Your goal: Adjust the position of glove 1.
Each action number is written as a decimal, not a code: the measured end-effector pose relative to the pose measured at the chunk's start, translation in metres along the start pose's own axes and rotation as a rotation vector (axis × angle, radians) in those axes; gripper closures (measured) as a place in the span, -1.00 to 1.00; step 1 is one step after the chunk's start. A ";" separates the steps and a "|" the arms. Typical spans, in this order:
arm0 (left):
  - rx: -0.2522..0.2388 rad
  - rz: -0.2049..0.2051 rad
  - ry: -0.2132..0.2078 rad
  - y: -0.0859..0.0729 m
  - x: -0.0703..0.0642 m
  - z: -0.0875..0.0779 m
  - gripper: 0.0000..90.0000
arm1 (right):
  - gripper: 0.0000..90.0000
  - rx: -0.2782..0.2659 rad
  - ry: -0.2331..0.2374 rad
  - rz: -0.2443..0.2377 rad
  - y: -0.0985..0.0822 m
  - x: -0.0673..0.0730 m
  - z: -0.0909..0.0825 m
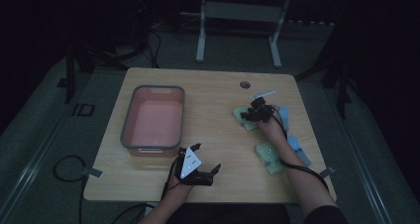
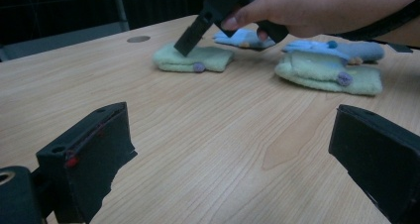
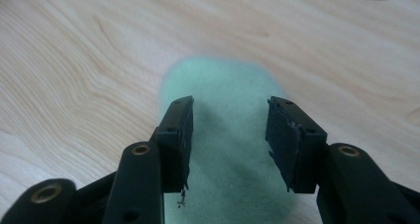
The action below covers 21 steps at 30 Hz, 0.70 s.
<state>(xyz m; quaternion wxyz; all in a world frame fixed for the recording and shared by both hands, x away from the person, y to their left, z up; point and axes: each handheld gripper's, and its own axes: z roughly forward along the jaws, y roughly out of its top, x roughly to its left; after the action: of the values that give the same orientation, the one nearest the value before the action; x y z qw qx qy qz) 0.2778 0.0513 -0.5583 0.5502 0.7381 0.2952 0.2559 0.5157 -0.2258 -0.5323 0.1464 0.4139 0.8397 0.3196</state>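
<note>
The thing in hand is a small pale green fleece mitten [image 1: 246,118], lying flat on the far right part of the wooden bench [image 1: 213,95]. The right gripper [image 3: 230,135] stands over it, pointing down, its fingers [image 3: 179,135] partly open and straddling the cloth; from the left gripper view one finger tip appears to rest on the mitten's top [image 2: 193,58], but I cannot tell that the fingers pinch it yet.

It looks light, soft and floppy: thick napped fabric that should compress under the fingers and sag at both ends once lifted. It is neither fragile nor likely to slip, since the nap should grip the black pads well. A pinch across its width, near the middle and deep enough to gather both layers, seems the safest hold; catching only the top layer could let it peel open or drag along the bench.

Nearer on the right lies a second green mitten [image 1: 270,158] with a blue one [image 1: 298,149] just beside it; another blue mitten [image 1: 284,116] lies just right of the right gripper. A pink bin with a grey rim [image 1: 132,110] sits on the left. The left gripper [image 1: 206,159] rests near the front edge, fingers spread wide on nothing.
</note>
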 end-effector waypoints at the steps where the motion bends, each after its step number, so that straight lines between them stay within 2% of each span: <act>1: 0.000 0.000 0.000 0.000 0.000 0.000 -0.94 | 0.16 0.013 0.002 -0.004 -0.001 0.000 0.003; 3: 0.000 0.002 0.001 0.000 0.000 0.000 -0.94 | 0.17 0.016 0.002 -0.006 -0.001 0.000 0.004; 11: 0.002 0.006 0.002 0.000 0.000 0.000 -0.94 | 0.43 0.034 0.006 0.003 -0.001 0.000 0.004; 16: 0.003 -0.003 -0.006 0.000 0.001 0.000 -0.94 | 0.77 0.019 -0.013 0.053 -0.002 0.004 0.004; 17: 0.002 -0.003 -0.006 0.000 0.001 0.000 -0.94 | 0.77 0.019 -0.013 0.053 -0.002 0.004 0.004; 18: 0.002 -0.002 -0.006 0.000 0.000 0.000 -0.94 | 0.87 0.016 -0.026 0.067 -0.002 0.006 0.003; 21: 0.001 -0.001 -0.005 0.000 0.000 0.000 -0.94 | 0.91 0.003 -0.046 0.078 0.001 0.010 -0.003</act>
<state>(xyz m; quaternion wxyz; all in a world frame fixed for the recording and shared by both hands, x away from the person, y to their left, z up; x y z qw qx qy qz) 0.2782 0.0514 -0.5583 0.5505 0.7389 0.2943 0.2537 0.5083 -0.2184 -0.5297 0.1526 0.4538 0.8198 0.3141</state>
